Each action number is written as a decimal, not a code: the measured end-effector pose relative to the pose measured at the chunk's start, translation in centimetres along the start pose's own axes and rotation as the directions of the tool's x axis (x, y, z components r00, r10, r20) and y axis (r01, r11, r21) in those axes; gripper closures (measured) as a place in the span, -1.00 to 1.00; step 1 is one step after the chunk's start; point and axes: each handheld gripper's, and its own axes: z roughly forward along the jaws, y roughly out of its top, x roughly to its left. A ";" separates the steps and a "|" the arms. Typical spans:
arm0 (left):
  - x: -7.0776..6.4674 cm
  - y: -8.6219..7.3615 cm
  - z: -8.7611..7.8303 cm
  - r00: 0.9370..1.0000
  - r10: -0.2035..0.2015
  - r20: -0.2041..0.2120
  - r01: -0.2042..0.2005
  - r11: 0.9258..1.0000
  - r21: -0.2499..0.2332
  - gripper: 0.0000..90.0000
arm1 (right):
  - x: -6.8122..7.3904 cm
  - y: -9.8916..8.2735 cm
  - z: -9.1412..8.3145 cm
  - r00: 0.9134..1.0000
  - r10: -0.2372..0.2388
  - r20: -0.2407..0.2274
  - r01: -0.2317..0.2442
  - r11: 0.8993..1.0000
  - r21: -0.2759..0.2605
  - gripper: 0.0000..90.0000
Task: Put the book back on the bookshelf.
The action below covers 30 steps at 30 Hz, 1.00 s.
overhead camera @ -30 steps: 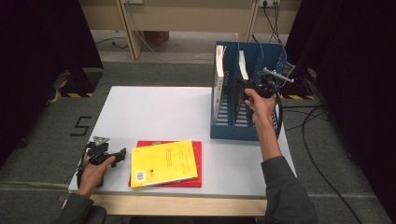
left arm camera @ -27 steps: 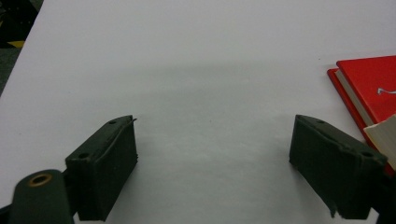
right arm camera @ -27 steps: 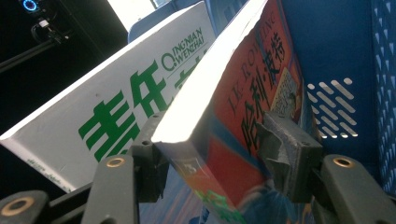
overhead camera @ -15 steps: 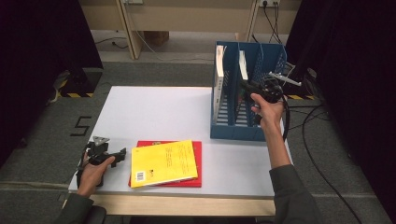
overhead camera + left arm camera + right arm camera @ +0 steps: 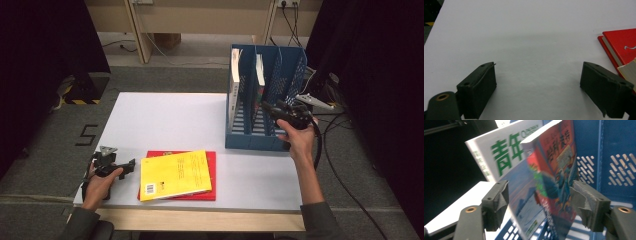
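Book [image 5: 556, 177] filed in rack [image 5: 265, 142]; right gripper [image 5: 539, 202] jaws just parted, releasing; left gripper [image 5: 537, 82] agape; next, fetching yellow book [image 5: 175, 175]

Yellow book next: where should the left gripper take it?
Take the yellow book by its left edge, coming in level from the left gripper side. It lies flat on the red book, slightly raised off the table, and its left corner overhangs.
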 end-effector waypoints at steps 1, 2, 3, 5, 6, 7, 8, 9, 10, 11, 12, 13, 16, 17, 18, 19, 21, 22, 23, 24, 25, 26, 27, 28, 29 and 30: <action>0.0 0.0 0.0 1.000 0.000 0.000 0.000 1.000 0.000 -0.72 | 0.2 -0.3 -0.4 1.000 0.003 -0.009 -0.003 1.000 -0.005 -0.32; 0.0 0.0 0.0 1.000 0.000 -0.001 0.000 1.000 -0.001 -0.72 | 0.3 -0.7 -0.7 1.000 -0.002 -0.017 0.002 1.000 -0.007 -0.36; 0.0 0.0 0.0 1.000 0.001 0.000 -0.001 1.000 0.000 -0.72 | 0.5 -1.1 -1.0 1.000 0.006 -0.028 -0.006 1.000 -0.008 -0.37; 0.0 0.0 0.0 1.000 0.000 0.001 0.000 1.000 -0.001 -0.72 | 0.7 -1.8 -1.2 0.999 0.001 -0.048 0.000 1.000 0.011 -0.39; 0.0 0.0 0.0 1.000 0.000 0.000 0.000 1.000 -0.002 -0.72 | 0.8 -2.0 -1.4 0.998 0.005 -0.058 -0.004 1.000 0.013 -0.39; 0.0 0.0 0.0 1.000 0.000 0.000 0.000 1.000 -0.002 -0.72 | 1.0 -2.3 -1.6 0.999 -0.003 -0.054 0.003 1.000 0.013 -0.39; 0.0 0.0 0.0 1.000 0.000 0.000 0.000 1.000 -0.002 -0.72 | 1.4 -2.8 -1.7 0.998 -0.012 -0.062 0.014 1.000 0.023 -0.43; 0.0 0.0 0.0 1.000 0.000 0.000 0.000 1.000 -0.002 -0.72 | 1.4 -2.8 -1.7 0.998 -0.012 -0.062 0.014 1.000 0.023 -0.43; 0.0 0.0 0.0 1.000 0.001 0.000 -0.001 1.000 -0.001 -0.72 | 1.7 -3.1 -1.8 0.998 -0.016 -0.068 0.018 0.999 0.031 -0.44; 0.0 0.0 0.0 1.000 0.001 0.000 -0.001 1.000 -0.002 -0.72 | 1.9 -3.4 -1.8 0.997 -0.017 -0.075 0.019 0.999 0.036 -0.45; 0.0 0.0 0.0 1.000 0.000 0.001 0.000 1.000 -0.002 -0.72 | 2.1 -3.7 -1.8 0.997 -0.008 -0.080 0.012 0.999 0.043 -0.47; 0.0 0.0 0.0 1.000 0.001 0.000 -0.001 1.000 -0.002 -0.72 | 2.3 -4.0 -1.7 0.996 -0.011 -0.087 0.015 0.999 0.044 -0.47; 0.0 0.0 0.0 1.000 0.001 0.000 -0.001 1.000 -0.002 -0.72 | 2.9 -4.6 -1.6 0.996 -0.017 -0.093 0.022 0.998 0.055 -0.52; 0.0 0.0 0.0 1.000 0.001 0.000 -0.001 1.000 -0.002 -0.72 | 3.1 -4.9 -1.5 0.995 -0.018 -0.097 0.024 0.998 0.062 -0.53; 0.0 0.0 0.0 1.000 0.000 0.001 0.000 1.000 -0.002 -0.72 | 3.2 -5.2 -1.4 0.994 -0.023 -0.104 0.030 0.997 0.064 -0.56; 0.0 0.0 0.0 1.000 0.001 0.000 -0.001 1.000 -0.002 -0.72 | 3.4 -5.4 -1.3 0.994 -0.015 -0.110 0.024 0.997 0.072 -0.56; 0.0 0.0 0.0 1.000 0.001 0.001 -0.001 1.000 -0.002 -0.72 | 3.6 -5.9 -1.1 0.993 -0.022 -0.119 0.032 0.996 0.082 -0.56; 0.0 0.0 0.0 1.000 0.000 0.001 0.000 1.000 -0.002 -0.72 | 4.0 -6.4 -1.0 0.992 -0.018 -0.127 0.030 0.995 0.094 -0.57; 0.0 0.0 0.0 1.000 0.000 0.001 0.000 1.000 -0.002 -0.72 | 4.0 -6.4 -1.0 0.992 -0.018 -0.127 0.030 0.995 0.094 -0.57; 0.0 0.0 0.0 1.000 0.001 0.001 -0.001 1.000 -0.002 -0.72 | 4.1 -6.6 -1.0 0.991 -0.014 -0.134 0.028 0.994 0.102 -0.56; 0.0 0.0 0.0 1.000 0.001 0.001 -0.001 1.000 -0.002 -0.72 | 4.3 -6.8 -1.0 0.990 -0.018 -0.137 0.031 0.995 0.098 -0.57; 0.0 0.0 0.0 1.000 0.001 0.000 -0.001 1.000 -0.002 -0.72 | 4.5 -7.1 -1.0 0.990 -0.016 -0.140 0.031 0.994 0.109 -0.57; 0.0 0.0 0.0 1.000 0.001 0.000 -0.001 1.000 -0.002 -0.72 | 4.6 -7.3 -0.9 0.989 -0.020 -0.147 0.037 0.992 0.117 -0.58; 0.0 0.0 0.0 1.000 0.000 0.000 0.000 1.000 -0.002 -0.72 | 4.8 -7.6 -0.8 0.988 -0.022 -0.151 0.041 0.991 0.128 -0.60; 0.0 0.0 0.0 1.000 0.001 0.000 -0.001 1.000 -0.002 -0.72 | 4.9 -7.9 -0.7 0.988 -0.023 -0.152 0.044 0.989 0.138 -0.60; 0.0 0.0 0.0 1.000 0.001 0.000 -0.001 1.000 -0.002 -0.73 | 5.1 -8.3 -0.6 0.987 -0.027 -0.157 0.052 0.987 0.153 -0.60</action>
